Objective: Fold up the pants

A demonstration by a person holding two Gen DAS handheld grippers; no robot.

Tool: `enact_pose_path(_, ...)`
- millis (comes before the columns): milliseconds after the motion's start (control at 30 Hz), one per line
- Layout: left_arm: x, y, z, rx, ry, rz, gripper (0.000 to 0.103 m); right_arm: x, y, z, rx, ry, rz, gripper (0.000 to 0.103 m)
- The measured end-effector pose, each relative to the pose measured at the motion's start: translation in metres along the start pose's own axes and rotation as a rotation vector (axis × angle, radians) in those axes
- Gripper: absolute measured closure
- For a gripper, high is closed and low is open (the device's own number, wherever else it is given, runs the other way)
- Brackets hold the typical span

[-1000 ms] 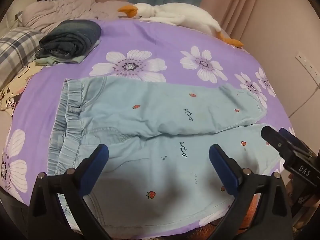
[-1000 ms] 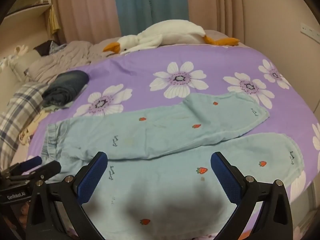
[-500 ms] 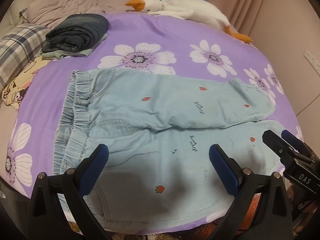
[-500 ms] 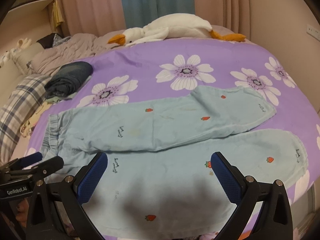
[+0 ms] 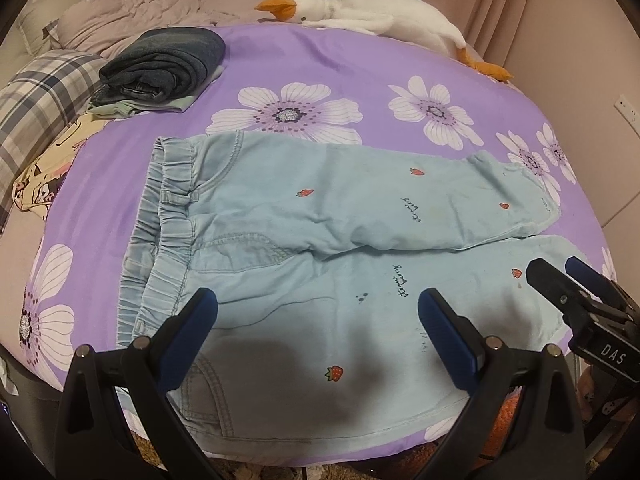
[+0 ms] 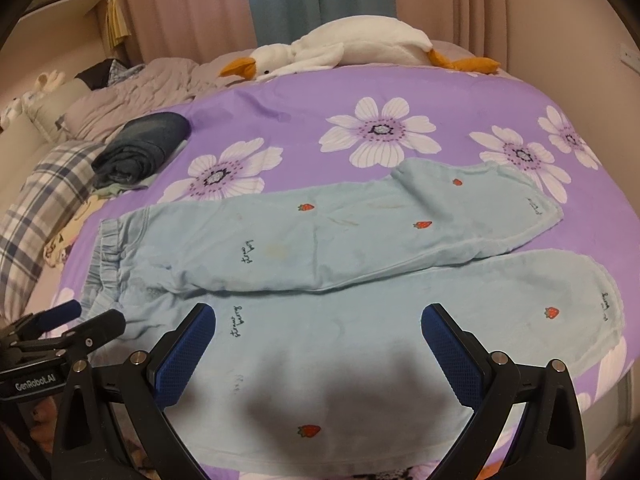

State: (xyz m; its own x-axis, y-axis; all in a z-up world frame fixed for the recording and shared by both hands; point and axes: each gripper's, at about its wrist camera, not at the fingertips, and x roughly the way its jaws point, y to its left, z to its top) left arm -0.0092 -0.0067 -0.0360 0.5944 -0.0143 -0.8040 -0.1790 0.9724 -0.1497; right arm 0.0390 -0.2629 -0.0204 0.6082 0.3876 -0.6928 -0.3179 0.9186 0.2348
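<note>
A purple flower-print bedspread [image 5: 340, 76] covers the bed; a plush goose [image 6: 360, 46] lies before pink curtains [image 6: 180, 4]. Pale blue strawberry-print pants [image 5: 360, 248] lie spread flat, legs side by side. The left gripper [image 5: 318, 322] and right gripper [image 6: 320, 340] hover above, jaws wide apart, holding nothing.

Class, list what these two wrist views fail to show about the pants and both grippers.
- Pants: near hem, left view, hidden behind left gripper.
- Pants' script print: right view, too small to read.
- Right gripper: right view, body cut off by bottom edge.
</note>
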Motion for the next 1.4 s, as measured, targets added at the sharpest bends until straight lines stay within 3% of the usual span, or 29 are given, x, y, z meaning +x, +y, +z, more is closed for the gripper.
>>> enact_pose_path(367,0.001,-0.002,-0.003,0.001,0.016,0.002,0.003,0.003,0.002,-0.004,0.007,0.010,0.014,0.000)
enact_pose_path(533,0.001,0.000,-0.004,-0.011,0.016,0.009,0.003,0.000,0.002,-0.005,0.011,0.000,0.063,0.000)
enact_pose_path(1400,0.010,0.002,-0.008,0.009,0.058,0.016,0.003,0.003,0.004,-0.006,-0.003,0.017,0.036,0.000)
